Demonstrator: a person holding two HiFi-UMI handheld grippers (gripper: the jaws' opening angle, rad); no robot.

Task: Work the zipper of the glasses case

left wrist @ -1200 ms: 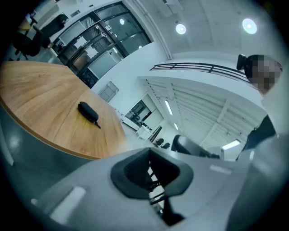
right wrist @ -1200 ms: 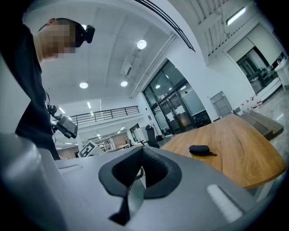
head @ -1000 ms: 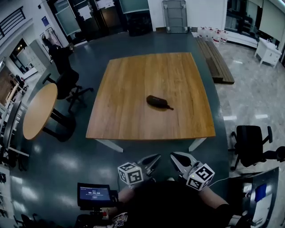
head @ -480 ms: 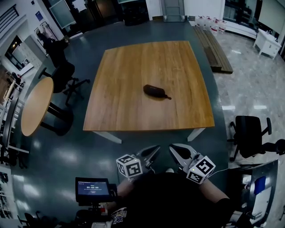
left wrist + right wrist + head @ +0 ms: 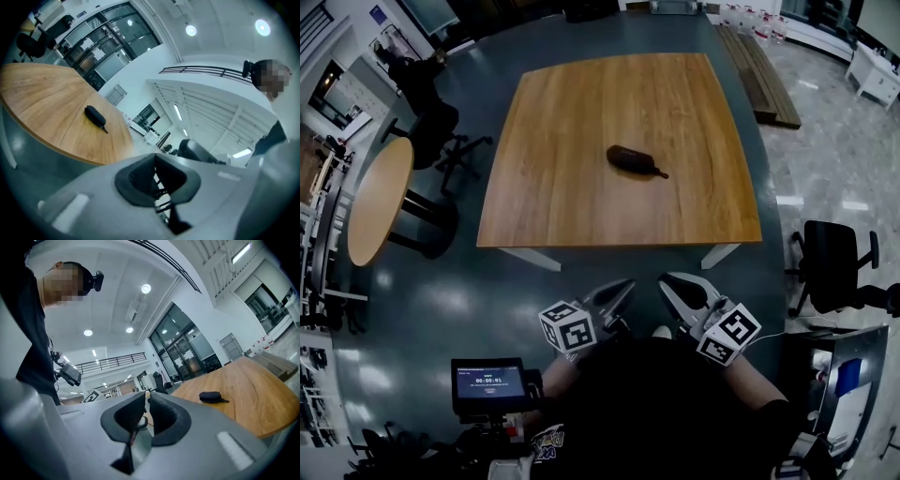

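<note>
The dark glasses case (image 5: 633, 159) lies shut near the middle of the wooden table (image 5: 572, 202), its zipper pull cord trailing to the right. It also shows far off in the left gripper view (image 5: 94, 115) and in the right gripper view (image 5: 211, 396). Both grippers are held close to the person's body, well short of the table's near edge. My left gripper (image 5: 625, 284) (image 5: 155, 161) is shut with nothing in it. My right gripper (image 5: 668, 279) (image 5: 147, 399) has just been opening its jaws; a narrow slit shows between the pads and nothing is in it.
A round wooden table (image 5: 380, 211) and an office chair (image 5: 441, 155) stand left of the table; another chair (image 5: 834, 267) stands at the right. A low wooden bench (image 5: 773, 84) runs along the far right. A small screen (image 5: 487, 382) sits by my left side.
The head view has shifted a little, so the table and case sit slightly differently in frame. The case has not moved on the table. Both grippers stay in front of the body.
</note>
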